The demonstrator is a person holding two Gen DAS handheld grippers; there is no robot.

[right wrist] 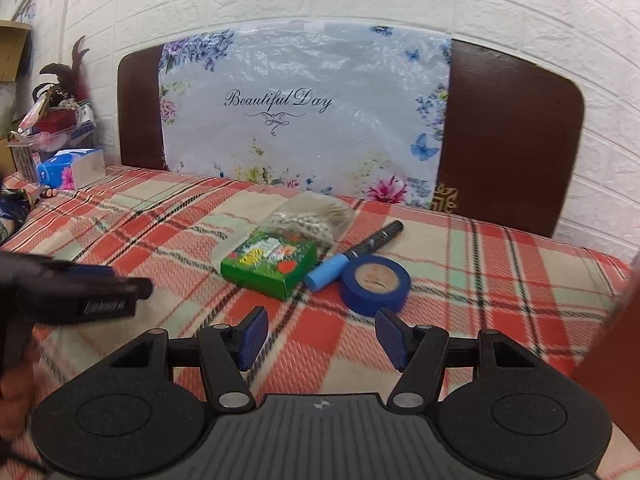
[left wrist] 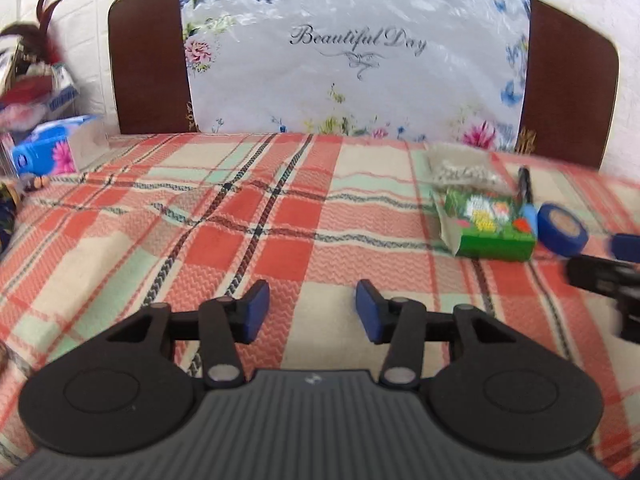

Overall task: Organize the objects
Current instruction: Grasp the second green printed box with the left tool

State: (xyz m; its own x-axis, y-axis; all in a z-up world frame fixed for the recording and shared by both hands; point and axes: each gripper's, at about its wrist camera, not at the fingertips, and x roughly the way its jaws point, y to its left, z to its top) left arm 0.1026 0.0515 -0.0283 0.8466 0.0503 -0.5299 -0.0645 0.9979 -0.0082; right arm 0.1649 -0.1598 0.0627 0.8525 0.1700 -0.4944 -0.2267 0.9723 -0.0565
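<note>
A green flowered box [right wrist: 271, 267] lies on the plaid bedspread [right wrist: 480, 264], partly on a clear bag of pale beads [right wrist: 308, 220]. A black marker with a blue cap [right wrist: 352, 254] lies to the right of the box, and a blue tape roll [right wrist: 375, 283] lies by the cap. My right gripper [right wrist: 318, 336] is open and empty, just short of the tape roll. My left gripper [left wrist: 312, 310] is open and empty over bare bedspread, left of the box [left wrist: 494, 226], bag [left wrist: 460, 170], marker [left wrist: 527, 200] and tape [left wrist: 562, 229].
A brown headboard with a floral "Beautiful Day" sheet [right wrist: 304, 112] stands behind the bed. A blue tissue pack [right wrist: 70, 168] and a cluttered basket [right wrist: 52, 120] sit at far left. The left gripper shows in the right wrist view [right wrist: 100, 292]; the right gripper shows in the left wrist view [left wrist: 612, 276].
</note>
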